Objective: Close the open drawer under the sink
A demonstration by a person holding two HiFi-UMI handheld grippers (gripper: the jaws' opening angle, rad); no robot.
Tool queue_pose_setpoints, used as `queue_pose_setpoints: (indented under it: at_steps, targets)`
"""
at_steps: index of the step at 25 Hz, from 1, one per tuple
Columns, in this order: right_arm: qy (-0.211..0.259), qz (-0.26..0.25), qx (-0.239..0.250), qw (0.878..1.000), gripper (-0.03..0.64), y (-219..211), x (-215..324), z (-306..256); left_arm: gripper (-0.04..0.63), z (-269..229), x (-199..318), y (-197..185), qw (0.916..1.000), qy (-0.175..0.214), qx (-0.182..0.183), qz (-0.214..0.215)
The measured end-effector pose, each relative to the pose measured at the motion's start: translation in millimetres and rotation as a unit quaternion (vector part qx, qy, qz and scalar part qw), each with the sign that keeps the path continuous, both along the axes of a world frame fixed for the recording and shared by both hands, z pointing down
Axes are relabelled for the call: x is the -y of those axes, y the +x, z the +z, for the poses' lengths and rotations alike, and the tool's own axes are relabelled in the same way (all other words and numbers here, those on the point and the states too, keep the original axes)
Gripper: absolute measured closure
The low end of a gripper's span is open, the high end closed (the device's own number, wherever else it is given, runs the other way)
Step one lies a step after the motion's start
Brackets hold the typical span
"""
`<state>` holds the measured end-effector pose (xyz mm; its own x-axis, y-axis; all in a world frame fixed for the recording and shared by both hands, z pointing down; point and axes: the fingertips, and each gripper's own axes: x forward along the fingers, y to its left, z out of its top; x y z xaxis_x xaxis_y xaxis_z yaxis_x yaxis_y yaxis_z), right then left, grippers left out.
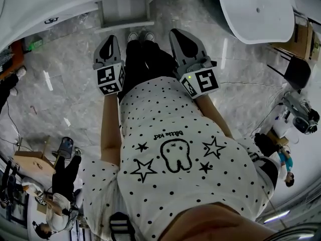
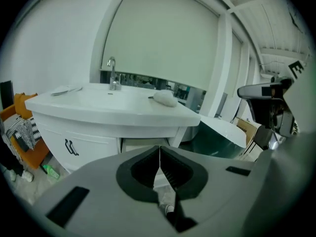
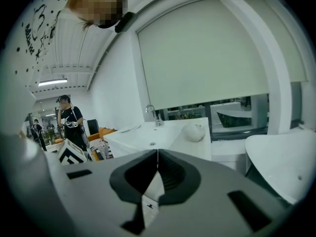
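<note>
Nothing is done yet: the drawer (image 1: 125, 15) stands pulled out at twelve o'clock under the sink (image 2: 111, 101), untouched. My left gripper (image 2: 159, 149) and right gripper (image 3: 158, 153) are both pinched together, empty. The push remains.

Veined grey floor (image 1: 65, 79), pale roller blind (image 2: 163, 38)
</note>
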<state>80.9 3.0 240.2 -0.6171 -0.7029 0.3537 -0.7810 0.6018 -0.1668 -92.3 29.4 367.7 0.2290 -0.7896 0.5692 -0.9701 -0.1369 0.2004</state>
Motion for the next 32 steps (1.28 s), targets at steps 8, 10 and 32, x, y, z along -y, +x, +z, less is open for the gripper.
queue_pose_setpoints:
  at_steps: [8,10,32]
  targets:
    - [-0.019,0.003,0.016,1.0,0.601,-5.6,-2.8,18.2,0.588,81.9,-17.5,11.7,0.9973,-0.07,-0.018,0.012]
    - [-0.023,0.002,0.015,1.0,0.601,-5.0,-6.0,25.6,0.588,106.3,-17.4,16.1,0.9962,-0.083,-0.024,0.009]
    - [-0.13,-0.018,-0.003,0.991,0.601,-12.3,-47.1,139.1,0.434,317.1,11.4,28.6,0.9914,-0.131,0.006,-0.007]
